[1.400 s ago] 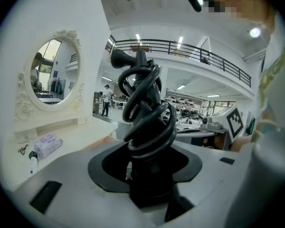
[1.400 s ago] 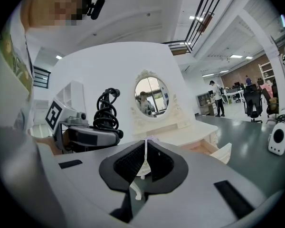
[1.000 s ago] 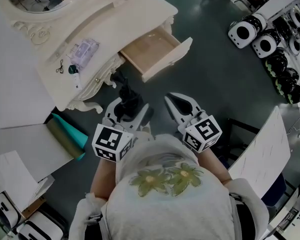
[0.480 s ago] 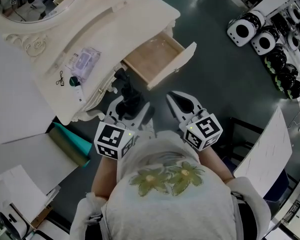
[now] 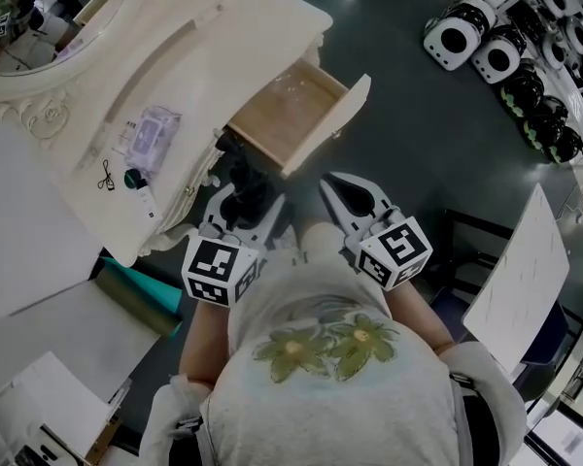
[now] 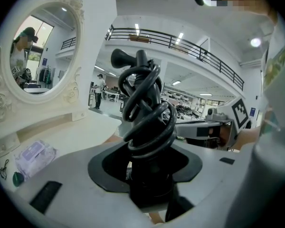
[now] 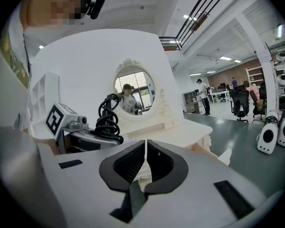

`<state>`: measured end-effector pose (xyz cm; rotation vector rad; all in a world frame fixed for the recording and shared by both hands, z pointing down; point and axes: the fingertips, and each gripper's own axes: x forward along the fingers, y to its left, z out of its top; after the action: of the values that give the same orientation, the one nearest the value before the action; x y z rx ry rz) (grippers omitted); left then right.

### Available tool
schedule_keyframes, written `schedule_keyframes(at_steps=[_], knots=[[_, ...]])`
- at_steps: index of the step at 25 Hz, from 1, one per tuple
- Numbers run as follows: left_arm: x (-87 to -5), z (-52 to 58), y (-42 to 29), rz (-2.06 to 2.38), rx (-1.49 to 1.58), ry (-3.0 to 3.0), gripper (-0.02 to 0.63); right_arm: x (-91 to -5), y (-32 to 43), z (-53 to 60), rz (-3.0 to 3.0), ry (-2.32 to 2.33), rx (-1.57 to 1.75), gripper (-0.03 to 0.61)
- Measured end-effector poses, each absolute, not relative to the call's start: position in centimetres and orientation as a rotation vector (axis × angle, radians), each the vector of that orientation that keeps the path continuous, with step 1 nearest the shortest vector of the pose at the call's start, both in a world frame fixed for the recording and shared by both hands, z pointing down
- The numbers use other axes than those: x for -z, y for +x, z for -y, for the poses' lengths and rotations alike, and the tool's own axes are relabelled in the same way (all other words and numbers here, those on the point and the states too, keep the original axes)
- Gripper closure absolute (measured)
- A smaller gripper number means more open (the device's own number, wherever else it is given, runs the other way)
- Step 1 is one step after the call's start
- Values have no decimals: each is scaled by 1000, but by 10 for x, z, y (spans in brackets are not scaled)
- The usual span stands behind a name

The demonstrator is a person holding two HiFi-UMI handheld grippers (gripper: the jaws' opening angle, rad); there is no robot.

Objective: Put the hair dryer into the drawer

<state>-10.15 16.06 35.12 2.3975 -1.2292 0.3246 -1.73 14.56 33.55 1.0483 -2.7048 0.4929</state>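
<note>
My left gripper (image 5: pixel 241 200) is clamped on the black hair dryer (image 6: pixel 145 127), cord wound round it, held near the open drawer (image 5: pixel 290 115) of the cream dressing table (image 5: pixel 214 47). Right gripper (image 7: pixel 145 148) jaws together, nothing in them. Grasp done, drawer open. Left: carry over, lower in, release.

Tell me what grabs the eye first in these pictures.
The black hair dryer, its cord coiled around it, stands clamped in the left gripper, close to the open drawer of the cream dressing table. Beside it, the right gripper is shut and empty, pointing towards the table's oval mirror.
</note>
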Motion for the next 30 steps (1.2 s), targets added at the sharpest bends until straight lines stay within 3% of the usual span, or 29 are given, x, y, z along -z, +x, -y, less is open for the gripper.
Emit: schedule_keyframes(at_steps=[30], knots=[[-388, -66, -95, 1193, -555, 2367, 412, -353, -19, -50, 2675, 1041, -573, 552]])
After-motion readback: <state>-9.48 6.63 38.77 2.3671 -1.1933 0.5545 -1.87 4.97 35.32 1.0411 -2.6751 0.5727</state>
